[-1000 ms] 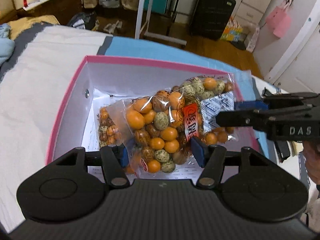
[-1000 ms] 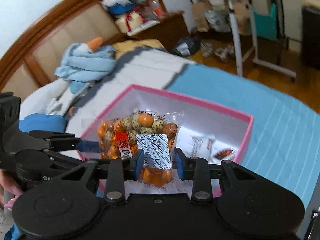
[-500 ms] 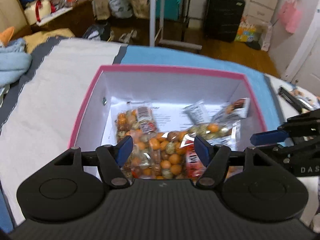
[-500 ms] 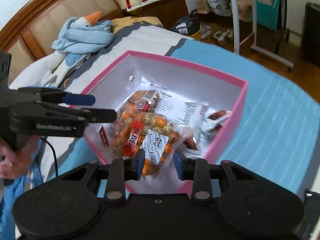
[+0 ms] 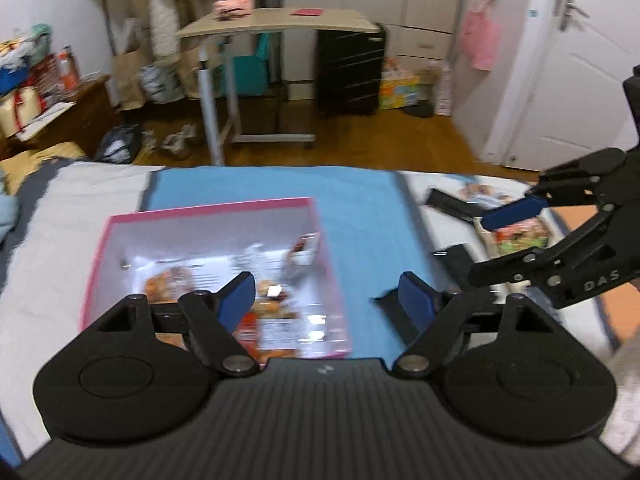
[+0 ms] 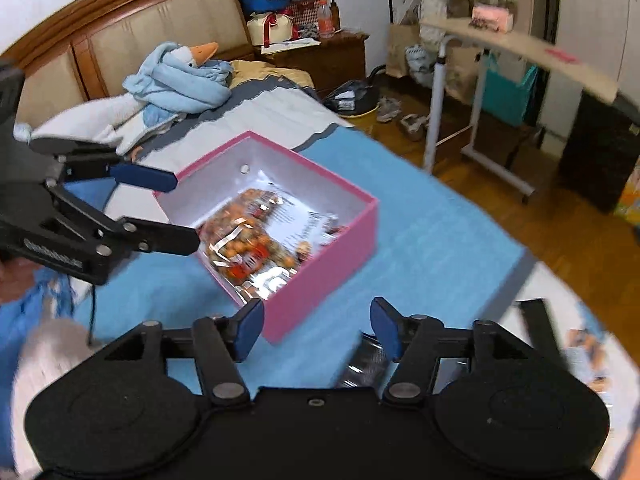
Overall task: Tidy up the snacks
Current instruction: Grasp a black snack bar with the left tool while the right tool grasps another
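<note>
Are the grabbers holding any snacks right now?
No. The left gripper and right gripper are both open and empty. The snack bag lies in the pink box.

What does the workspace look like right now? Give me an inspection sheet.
Surface: bed with blue cover.
Job's things: pink box open on the cover, holding the bag of orange and green coated nuts and small packets; another snack pack lies right of the box.
Clutter: black packages, blue blanket.
Grippers: left gripper and right gripper both open, empty.
Cables: thin black one under the left gripper.
Surroundings: rolling table, black suitcase, door.
</note>
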A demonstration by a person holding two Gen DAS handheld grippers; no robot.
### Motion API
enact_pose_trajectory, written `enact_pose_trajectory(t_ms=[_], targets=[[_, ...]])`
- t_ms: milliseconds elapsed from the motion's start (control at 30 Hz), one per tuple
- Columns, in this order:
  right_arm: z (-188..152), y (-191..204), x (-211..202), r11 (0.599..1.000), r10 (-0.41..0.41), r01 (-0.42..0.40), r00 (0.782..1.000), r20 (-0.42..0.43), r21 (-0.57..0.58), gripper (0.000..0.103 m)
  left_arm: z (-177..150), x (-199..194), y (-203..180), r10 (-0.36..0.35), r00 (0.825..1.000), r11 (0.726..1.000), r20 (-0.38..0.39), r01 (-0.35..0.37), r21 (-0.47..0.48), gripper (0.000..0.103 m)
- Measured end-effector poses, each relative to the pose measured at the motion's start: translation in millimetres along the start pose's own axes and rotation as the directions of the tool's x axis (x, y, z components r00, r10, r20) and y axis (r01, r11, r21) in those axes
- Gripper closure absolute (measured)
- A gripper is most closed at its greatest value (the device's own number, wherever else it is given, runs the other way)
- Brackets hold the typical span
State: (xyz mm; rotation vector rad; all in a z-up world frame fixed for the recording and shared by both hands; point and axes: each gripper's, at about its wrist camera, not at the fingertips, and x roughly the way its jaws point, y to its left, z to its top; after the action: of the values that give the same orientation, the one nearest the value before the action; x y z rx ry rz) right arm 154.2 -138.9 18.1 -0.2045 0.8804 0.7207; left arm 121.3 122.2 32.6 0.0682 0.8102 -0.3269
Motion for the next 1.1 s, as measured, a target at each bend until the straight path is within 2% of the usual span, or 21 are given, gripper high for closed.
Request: enact_pose_trajectory(t_ms=[67,133,267,433,533,567,600,667,733,833,967,1100], targets=[[-10.7,-4.6,-16.1,0.999,-0.022,0.022,1.0,0.004,-0.048,0.034,4.2,-2.7,-19.9,-0.025,1.0,1.0,-0.002,0.025,-0.005,0.022],[-22.1,-9.2,-26.7,0.994,-0.045,0.046,0.999,0.018,-0.095,0.029,6.4,-3.0,-36.7,-0.01,1.0,0.999,-0.013,0.009,-0.046,0.021],[-40.0,-20.1,-34.0,0.986,-0.077,0.082,0.996,0.042,-0.147,0.027,7.4,3.3,-68.9,-0.101,0.995,0.988,-0.003,0.1,-0.117,0.017],[-57.3,-34.7,-26.0,0.987,-0.009,0.019,0.998,0.063,-0.157,0.027,3.6,30.9,-102.8,-0.121,0.993,0.987,-0.014,0.119,-0.111,0.014],[-70.9,-39.5,-13.7,0.983,0.033,-0.014,0.994,0.102,-0.181,0.019,-3.8,58.8,-112.6,-0.138,0.989,0.981,-0.06,0.128,-0.142,0.013],[-75.8,-41.1,-8.1,0.984,0.039,-0.017,0.992,0.118,-0.18,0.012,-7.2,68.9,-115.1,-0.136,0.988,0.981,-0.075,0.123,-0.153,0.013],[-79.9,-43.9,-1.4,0.987,0.038,-0.018,0.991,0.125,-0.16,0.01,-12.0,79.8,-116.5,-0.129,0.987,0.98,-0.091,0.113,-0.166,0.013],[-86.2,-52.8,16.6,0.995,0.038,-0.03,0.995,0.091,-0.092,0.01,-22.0,99.4,-113.1,-0.097,0.989,0.973,-0.111,0.071,-0.221,0.013],[-92.9,-61.8,33.2,0.998,0.059,-0.057,0.997,0.047,-0.036,0.01,-33.2,116.8,-105.7,-0.092,0.989,0.963,-0.114,0.059,-0.263,0.013],[-104.9,-68.7,55.6,0.997,0.069,-0.069,0.998,-0.013,-0.021,0.01,-48.3,138.9,-102.0,-0.04,0.99,0.964,-0.132,0.004,-0.265,0.013],[-119.1,-73.4,81.7,0.999,-0.004,0.001,0.998,-0.066,-0.047,0.01,-61.9,163.0,-108.1,-0.008,0.985,0.98,-0.172,-0.027,-0.196,0.013],[-127.9,-84.5,104.5,0.991,-0.12,0.114,0.988,-0.096,-0.073,0.01,-73.1,182.9,-109.8,0.017,0.981,0.976,-0.192,-0.058,-0.211,0.013]])
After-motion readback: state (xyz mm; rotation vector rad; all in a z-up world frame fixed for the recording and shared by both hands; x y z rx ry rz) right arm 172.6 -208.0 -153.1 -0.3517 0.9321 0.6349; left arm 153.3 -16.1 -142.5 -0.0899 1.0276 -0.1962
